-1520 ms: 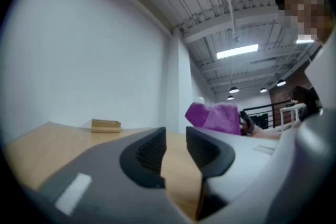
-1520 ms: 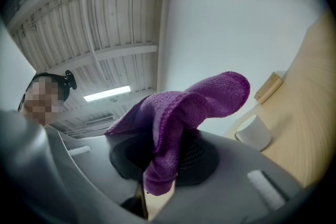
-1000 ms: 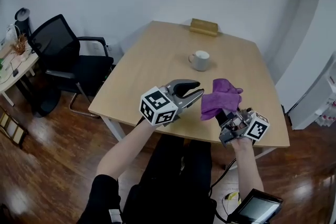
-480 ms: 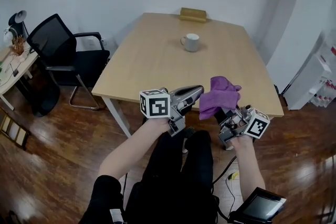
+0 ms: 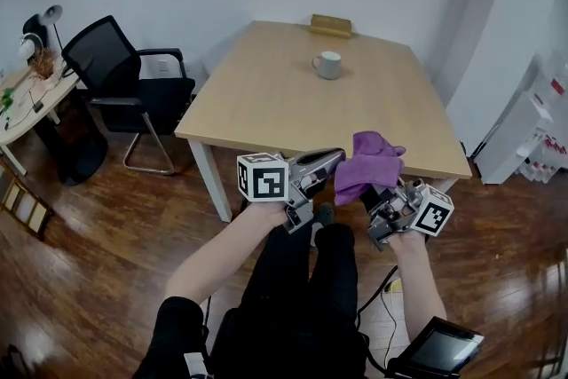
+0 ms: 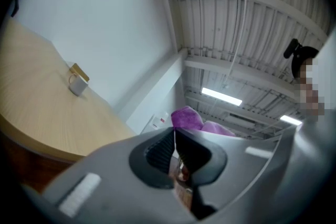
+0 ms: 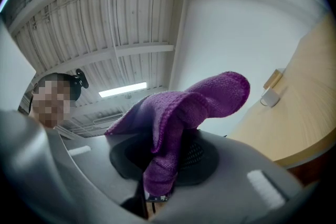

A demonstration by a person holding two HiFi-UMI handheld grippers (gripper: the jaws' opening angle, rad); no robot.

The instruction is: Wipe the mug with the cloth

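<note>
Purple cloth [image 5: 368, 164]; pale grey mug [image 5: 327, 64]; light wood table [image 5: 266, 93]; black chair [image 5: 105, 59]

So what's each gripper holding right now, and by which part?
Right gripper clamps the purple cloth by a bunched fold; left gripper has just shut, empty.

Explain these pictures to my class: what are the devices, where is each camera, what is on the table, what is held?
No robot here: a person holds a two-jaw gripper in each hand. One picture comes from a head camera looking down; the other two come from cameras riding on each gripper. On the table stand a mug and, at the far edge, a brown block. The right gripper pinches a purple cloth; the left gripper has just closed its jaws on nothing.
</note>
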